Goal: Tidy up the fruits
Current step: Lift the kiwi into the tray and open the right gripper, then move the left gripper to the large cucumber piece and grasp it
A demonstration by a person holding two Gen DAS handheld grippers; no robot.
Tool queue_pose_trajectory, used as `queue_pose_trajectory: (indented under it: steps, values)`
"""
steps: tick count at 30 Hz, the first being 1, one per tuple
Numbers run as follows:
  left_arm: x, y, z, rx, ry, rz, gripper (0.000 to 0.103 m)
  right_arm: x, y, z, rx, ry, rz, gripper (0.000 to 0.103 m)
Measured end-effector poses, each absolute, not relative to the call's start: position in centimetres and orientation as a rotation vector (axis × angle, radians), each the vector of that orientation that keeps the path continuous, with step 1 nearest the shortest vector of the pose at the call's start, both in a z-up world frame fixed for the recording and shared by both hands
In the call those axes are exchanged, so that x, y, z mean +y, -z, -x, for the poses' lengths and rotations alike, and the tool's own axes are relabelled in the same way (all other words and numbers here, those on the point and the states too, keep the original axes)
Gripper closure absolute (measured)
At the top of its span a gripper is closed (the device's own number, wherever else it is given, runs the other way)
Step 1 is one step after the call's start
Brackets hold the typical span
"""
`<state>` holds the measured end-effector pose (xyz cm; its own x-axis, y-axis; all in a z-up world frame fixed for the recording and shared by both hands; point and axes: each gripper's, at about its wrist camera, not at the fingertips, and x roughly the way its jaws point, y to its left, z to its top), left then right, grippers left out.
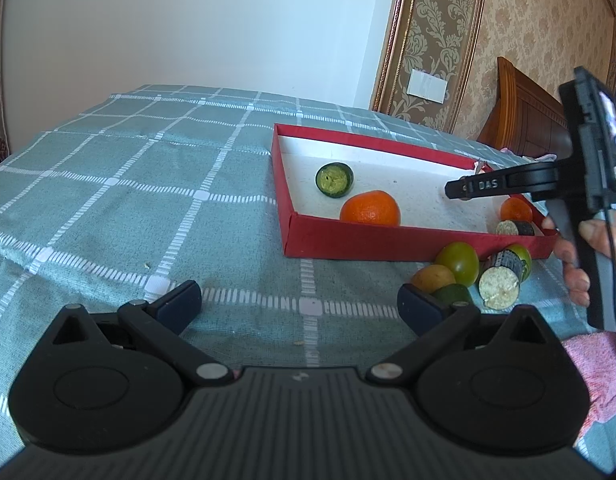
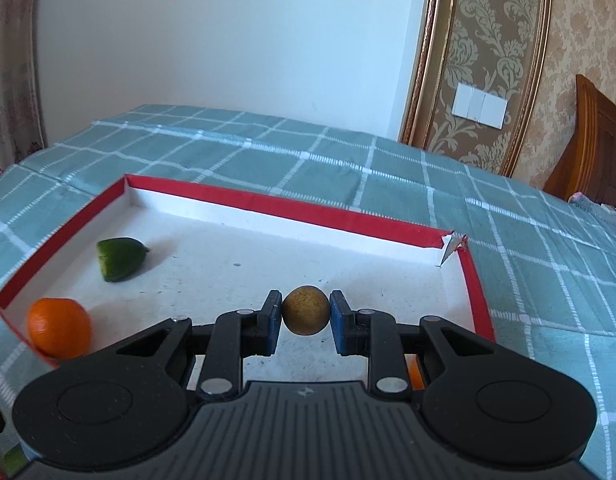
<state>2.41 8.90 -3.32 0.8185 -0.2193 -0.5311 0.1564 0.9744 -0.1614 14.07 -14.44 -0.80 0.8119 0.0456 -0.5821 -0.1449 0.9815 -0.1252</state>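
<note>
In the right wrist view my right gripper (image 2: 306, 311) is shut on a small round brown fruit (image 2: 306, 317), held above the white floor of the red-rimmed tray (image 2: 268, 200). A green cut fruit (image 2: 120, 258) and an orange (image 2: 59, 330) lie at the tray's left end. The left wrist view shows my left gripper (image 1: 300, 300) open over the checked bedspread, nothing between its fingers. The tray (image 1: 387, 240) lies ahead of it, holding a green half fruit (image 1: 334, 180), an orange (image 1: 369, 209) and a second orange (image 1: 515, 210). My right gripper (image 1: 453, 191) reaches over the tray from the right.
Outside the tray's near wall several fruits cluster: a green-brown one (image 1: 457, 262), a yellowish one (image 1: 432, 278) and a cut cylinder piece (image 1: 501, 280). A hand (image 1: 575, 272) and pink cloth (image 1: 595, 380) are at the right. The tray's far right corner (image 2: 451, 246) is torn.
</note>
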Motion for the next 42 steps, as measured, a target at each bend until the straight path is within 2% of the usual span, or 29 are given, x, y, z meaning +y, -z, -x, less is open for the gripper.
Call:
queue_pose_trajectory:
  steps: [24, 27, 29, 31, 42]
  values:
    - [8.8, 3.4, -2.4, 0.580, 0.200, 0.109, 0.000, -15.3, 1.8, -15.9, 0.650, -0.074, 0.134, 0.076]
    - [8.8, 3.4, -2.4, 0.580, 0.200, 0.109, 0.000, -15.3, 1.8, -15.7, 0.647, -0.065, 0.138, 0.069]
    - [8.8, 3.3, -2.4, 0.580, 0.200, 0.109, 0.000, -15.4, 1.8, -15.4, 0.644, -0.064, 0.138, 0.049]
    - [8.8, 3.4, -2.4, 0.581, 0.201, 0.106, 0.000, -15.5, 1.7, -14.9, 0.627, -0.059, 0.141, 0.037]
    - [8.8, 3.4, -2.3, 0.581, 0.202, 0.105, 0.000, -16.9, 0.4, -11.3, 0.557, -0.049, 0.090, 0.036]
